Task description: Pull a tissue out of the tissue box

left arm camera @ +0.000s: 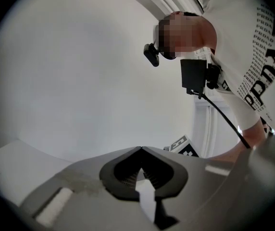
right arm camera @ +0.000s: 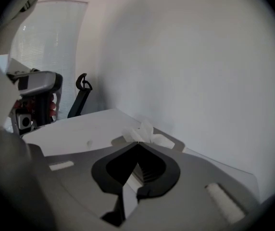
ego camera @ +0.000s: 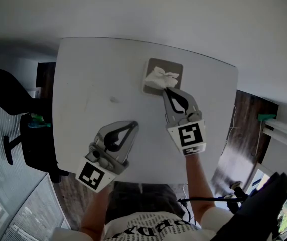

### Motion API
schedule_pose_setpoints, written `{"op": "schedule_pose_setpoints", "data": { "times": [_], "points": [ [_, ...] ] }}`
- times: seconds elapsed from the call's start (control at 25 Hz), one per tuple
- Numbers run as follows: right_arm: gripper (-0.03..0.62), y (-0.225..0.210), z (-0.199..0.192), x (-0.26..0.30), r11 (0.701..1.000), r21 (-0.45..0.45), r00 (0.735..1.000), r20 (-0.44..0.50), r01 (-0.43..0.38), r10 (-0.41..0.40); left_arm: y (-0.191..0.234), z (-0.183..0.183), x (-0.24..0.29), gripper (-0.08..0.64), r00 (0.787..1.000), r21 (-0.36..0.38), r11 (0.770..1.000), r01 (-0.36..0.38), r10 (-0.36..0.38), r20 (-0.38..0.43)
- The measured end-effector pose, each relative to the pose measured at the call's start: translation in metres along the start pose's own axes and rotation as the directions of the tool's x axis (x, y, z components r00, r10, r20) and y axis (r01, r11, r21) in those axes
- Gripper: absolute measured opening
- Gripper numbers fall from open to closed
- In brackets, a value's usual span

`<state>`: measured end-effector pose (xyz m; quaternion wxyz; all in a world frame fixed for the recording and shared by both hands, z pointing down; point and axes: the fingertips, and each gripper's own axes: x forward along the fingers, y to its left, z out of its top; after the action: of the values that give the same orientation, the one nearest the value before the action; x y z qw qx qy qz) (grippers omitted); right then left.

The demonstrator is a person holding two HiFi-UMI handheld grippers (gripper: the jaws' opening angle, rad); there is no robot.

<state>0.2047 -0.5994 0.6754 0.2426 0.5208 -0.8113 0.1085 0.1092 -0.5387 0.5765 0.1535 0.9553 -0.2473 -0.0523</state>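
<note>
Table (ego camera: 91, 84): is showing a white top and carrying the box on its far half.
Box (ego camera: 176, 67): is sitting flat near the table's far edge, right of centre, with its grey-brown top facing up.
Tissue (ego camera: 159, 78): is standing crumpled and white out of the box's top opening, not yet pulled free. In the right gripper view the tissue (right arm camera: 144, 133) is rising just behind the jaw tips, with the box (right arm camera: 178, 144) showing to either side of it.
Right gripper (ego camera: 164, 89): is reaching forward and tilting down toward the box. Its jaws are pressing fully together, and the tips (right arm camera: 138, 142) are pinching the tissue's near edge.
Left gripper (ego camera: 135, 123): is hovering level over the table's near half, left of the right gripper and well apart from the box. Its jaws (left arm camera: 140, 148) are lying closed tip to tip, with nothing between them.
Chair (ego camera: 5, 89): is standing black beside the table's left edge.
</note>
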Motion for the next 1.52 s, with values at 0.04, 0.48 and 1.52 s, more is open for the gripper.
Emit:
{"op": "schedule_pose_setpoints", "data": {
  "times": [0.04,0.48,1.52],
  "points": [
    [0.009,0.000,0.003,-0.001,1.000,0.004,1.000,0.005,0.000,0.000,0.000,0.003,0.000,-0.006,1.000,0.003,1.000,0.001,-0.001,0.002],
    [0.009,-0.003,0.063,-0.053,0.998,0.057,0.998,0.055,0.009,-0.012,-0.023,0.075,-0.003,-0.006,0.998,0.057,0.997,0.050,-0.052,0.045],
    [0.009,0.043,0.202,-0.249,0.990,0.144,0.962,0.269,-0.002,-0.038,-0.144,0.196,-0.024,-0.006,0.984,0.178,0.969,0.174,-0.177,0.004]
  ]
}}
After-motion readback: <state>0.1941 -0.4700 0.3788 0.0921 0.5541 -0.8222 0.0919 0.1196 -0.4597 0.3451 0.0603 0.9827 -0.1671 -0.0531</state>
